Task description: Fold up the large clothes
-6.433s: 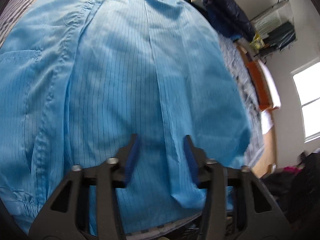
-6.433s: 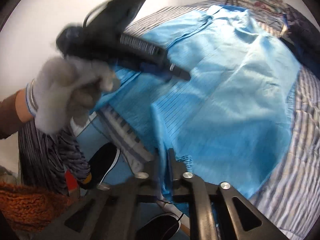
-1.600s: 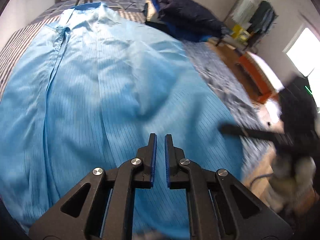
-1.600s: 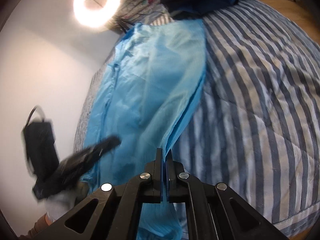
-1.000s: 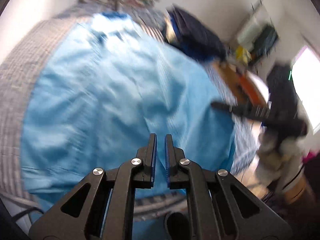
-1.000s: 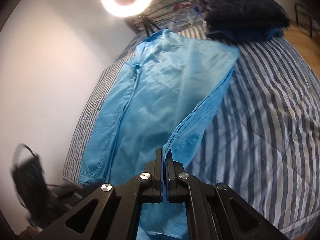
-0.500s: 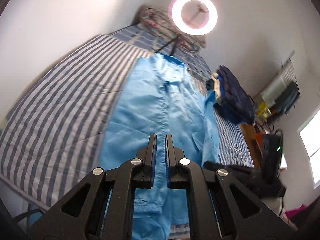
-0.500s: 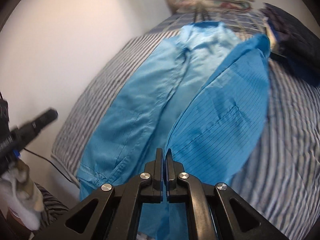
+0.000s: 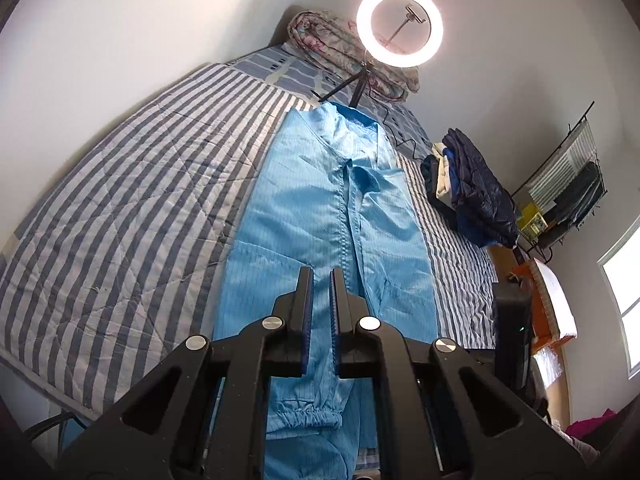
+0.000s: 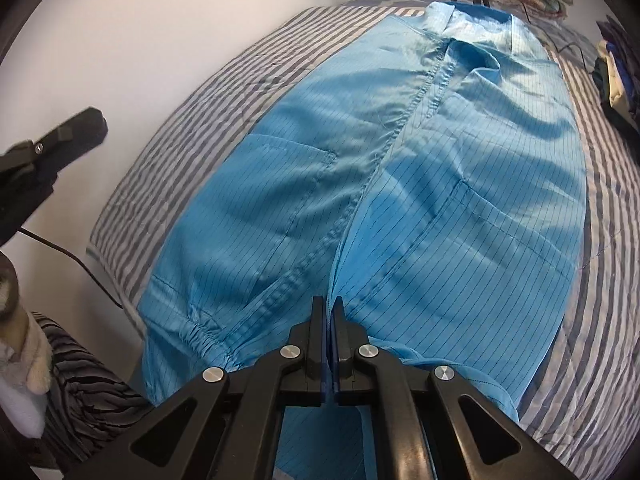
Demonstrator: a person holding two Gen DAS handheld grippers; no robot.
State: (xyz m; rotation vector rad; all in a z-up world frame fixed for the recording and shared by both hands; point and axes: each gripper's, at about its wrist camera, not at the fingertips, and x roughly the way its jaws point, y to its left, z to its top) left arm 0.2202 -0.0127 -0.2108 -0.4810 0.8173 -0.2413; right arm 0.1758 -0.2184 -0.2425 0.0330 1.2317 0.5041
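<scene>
A large light-blue pinstriped garment (image 9: 320, 216) lies lengthwise on the striped bed, both sides folded in toward the middle, collar at the far end. It also fills the right wrist view (image 10: 400, 184). My right gripper (image 10: 329, 308) is shut on the inner edge of the folded right panel, low over the near hem. My left gripper (image 9: 320, 280) is raised above the bed, jaws nearly together with a thin gap and nothing between them. It also shows at the left edge of the right wrist view (image 10: 60, 136).
The striped bedspread (image 9: 120, 216) lies bare left of the garment. A ring light (image 9: 400, 26) on a tripod and folded quilts (image 9: 344, 44) stand at the head. A dark clothes pile (image 9: 472, 188) sits at the right. The person's striped sleeve (image 10: 88, 400) is near left.
My right gripper has carried the right panel over and down onto the garment's middle. My left gripper has risen a little and looks down the bed.
</scene>
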